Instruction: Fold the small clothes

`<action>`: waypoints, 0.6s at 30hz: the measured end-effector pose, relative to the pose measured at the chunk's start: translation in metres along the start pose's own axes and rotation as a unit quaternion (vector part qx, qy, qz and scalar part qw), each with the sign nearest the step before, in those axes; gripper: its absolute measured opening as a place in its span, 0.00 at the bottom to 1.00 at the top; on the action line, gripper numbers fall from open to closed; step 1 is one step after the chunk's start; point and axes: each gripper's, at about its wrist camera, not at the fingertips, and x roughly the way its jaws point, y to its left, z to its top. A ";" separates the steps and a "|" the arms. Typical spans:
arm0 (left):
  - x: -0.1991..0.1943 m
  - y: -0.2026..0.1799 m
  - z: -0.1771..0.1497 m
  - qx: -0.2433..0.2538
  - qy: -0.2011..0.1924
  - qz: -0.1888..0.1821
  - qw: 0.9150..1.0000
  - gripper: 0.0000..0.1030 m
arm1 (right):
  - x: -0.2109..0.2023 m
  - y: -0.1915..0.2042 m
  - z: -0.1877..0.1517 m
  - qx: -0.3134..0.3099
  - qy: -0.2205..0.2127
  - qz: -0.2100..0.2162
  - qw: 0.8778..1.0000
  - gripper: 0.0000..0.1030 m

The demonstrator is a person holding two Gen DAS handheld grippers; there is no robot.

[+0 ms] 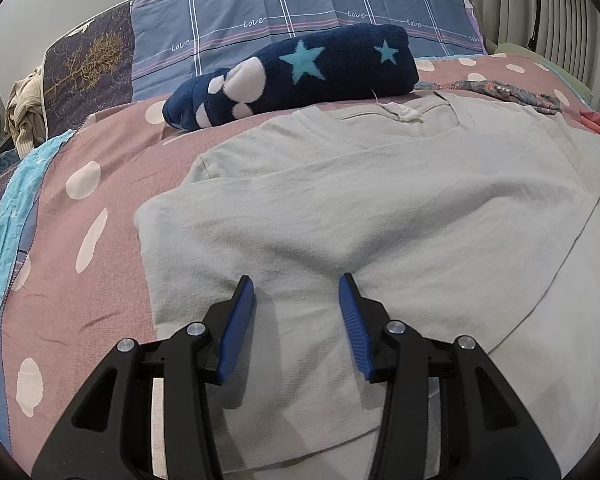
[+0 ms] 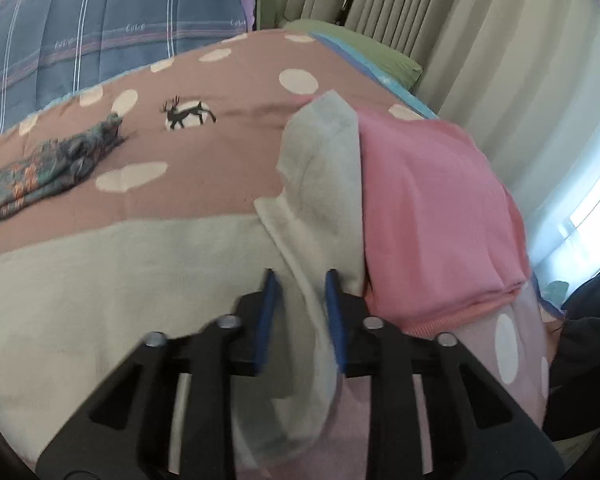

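Note:
A pale grey-green T-shirt (image 1: pixel 380 208) lies flat on the pink dotted bedspread (image 1: pixel 92 248), collar away from me, its left sleeve folded in over the body. My left gripper (image 1: pixel 296 284) is open and empty, just above the shirt's lower left part. In the right wrist view the shirt (image 2: pixel 112 276) spreads to the left, and its right sleeve (image 2: pixel 324 176) rises in a fold between the fingers of my right gripper (image 2: pixel 300 278). The jaws stand partly apart around the fabric; I cannot tell if they pinch it.
A folded navy star blanket (image 1: pixel 300 76) lies beyond the collar. A crumpled patterned garment (image 2: pixel 48 168) lies on the bedspread. A folded pink garment (image 2: pixel 436 216) sits right of the sleeve. A blue checked quilt (image 1: pixel 300 8) and curtains (image 2: pixel 420 20) stand behind.

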 end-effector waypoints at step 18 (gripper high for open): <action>0.000 0.006 0.001 -0.014 0.000 -0.017 1.000 0.45 | -0.165 0.190 -0.043 -0.032 0.015 0.611 0.791 0.02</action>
